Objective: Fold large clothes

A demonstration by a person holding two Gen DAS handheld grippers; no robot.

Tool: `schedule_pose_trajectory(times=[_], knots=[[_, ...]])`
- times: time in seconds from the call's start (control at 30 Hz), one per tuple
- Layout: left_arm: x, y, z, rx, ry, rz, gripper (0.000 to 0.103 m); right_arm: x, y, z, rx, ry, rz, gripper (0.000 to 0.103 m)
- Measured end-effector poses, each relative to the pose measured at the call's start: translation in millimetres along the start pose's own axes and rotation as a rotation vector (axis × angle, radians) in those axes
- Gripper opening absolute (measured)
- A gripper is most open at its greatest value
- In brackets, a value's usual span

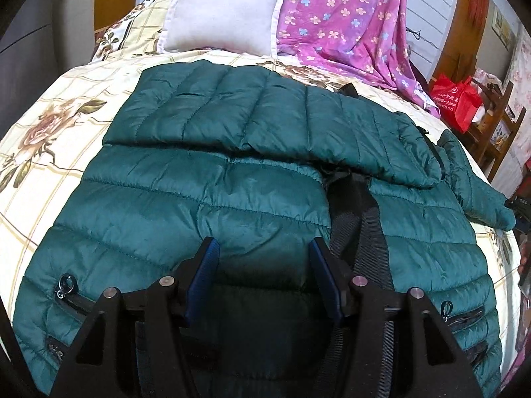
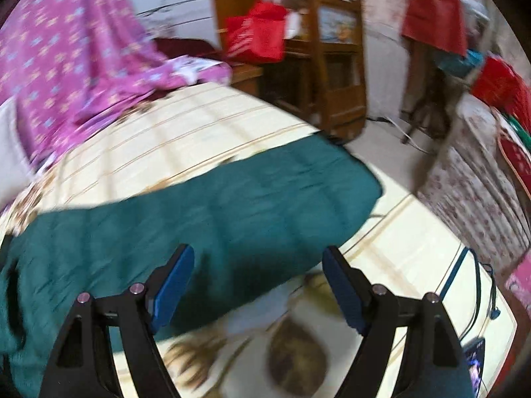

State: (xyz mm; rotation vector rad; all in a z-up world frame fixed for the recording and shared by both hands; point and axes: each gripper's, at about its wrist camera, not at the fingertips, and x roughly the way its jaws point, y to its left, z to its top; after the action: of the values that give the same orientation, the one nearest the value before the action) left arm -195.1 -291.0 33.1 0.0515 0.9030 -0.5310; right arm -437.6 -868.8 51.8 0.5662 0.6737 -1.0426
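Quilted teal puffer jacket [image 1: 205, 192] fills the left wrist view, spread flat on a bed [image 1: 49, 126] covered by a cream floral sheet. One sleeve [image 1: 265, 112] is folded across its upper part, running from 10 to 3 o'clock. Dark lining [image 1: 355, 219] shows down the open front, and zip pockets with ring pulls sit at 8 and 4 o'clock. The left tool [image 1: 264, 248] hovers over the hem, blue pads spread apart, grasping nothing. At 12 o'clock lean a white pillow [image 1: 222, 13] and a purple flowered blanket [image 1: 348, 23]; a red bag [image 1: 456, 99] sits at 2 o'clock, its contents hidden.

Right wrist view is motion-blurred. The other sleeve [image 2: 232, 195] stretches from 8 toward 2 o'clock on the sheet. The right tool [image 2: 259, 258] is released, empty, over the sleeve's lower edge. Wooden furniture [image 2: 338, 66] blurs at 1 o'clock.
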Motion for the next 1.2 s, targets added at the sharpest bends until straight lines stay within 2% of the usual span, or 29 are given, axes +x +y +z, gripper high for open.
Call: schedule_pose_trajectory(times=[0.23, 0.37, 0.47, 0.5, 0.53, 0.57, 0.63, 0.73, 0.9, 1.2], knots=[[2.5, -2.0, -0.3, 0.011, 0.002, 0.000, 0.041, 46.6, -40.0, 19.7, 0.140, 0.016, -0.041, 0.083], [3.0, -2.7, -0.9, 0.009, 0.002, -0.003, 0.042, 62.4, -44.3, 23.0, 0.156, 0.035, -0.040, 0.083], [3.1, -2.6, -0.8, 0.010, 0.002, -0.001, 0.044, 64.0, -43.9, 22.8, 0.121, 0.014, -0.022, 0.080], [3.4, -3.1, -0.9, 0.012, 0.003, 0.001, 0.044, 64.0, -41.8, 23.4, 0.109, 0.013, -0.020, 0.069], [3.4, -3.0, -1.2, 0.013, 0.003, 0.001, 0.045, 63.9, -41.5, 24.3, 0.097, 0.013, 0.001, 0.038], [3.8, -3.8, -1.6, 0.016, 0.004, 0.003, 0.045, 62.7, -40.9, 24.6, 0.097, 0.021, 0.023, 0.026], [4.3, -5.0, -2.2, 0.022, 0.006, 0.007, 0.046, 55.7, -42.6, 25.5, 0.108, 0.016, 0.071, 0.018], [4.6, -5.1, -2.1, 0.023, 0.006, 0.006, 0.046, 31.2, -38.7, 25.7, 0.064, -0.032, 0.129, 0.015], [4.4, -5.0, -2.4, 0.017, 0.006, -0.002, 0.046, -21.5, -19.7, 20.9, -0.049, -0.115, 0.206, 0.013], [2.3, 2.7, -1.5, -0.012, -0.006, -0.034, 0.046, -105.7, 48.8, -2.0, -0.222, -0.202, 0.329, 0.011]])
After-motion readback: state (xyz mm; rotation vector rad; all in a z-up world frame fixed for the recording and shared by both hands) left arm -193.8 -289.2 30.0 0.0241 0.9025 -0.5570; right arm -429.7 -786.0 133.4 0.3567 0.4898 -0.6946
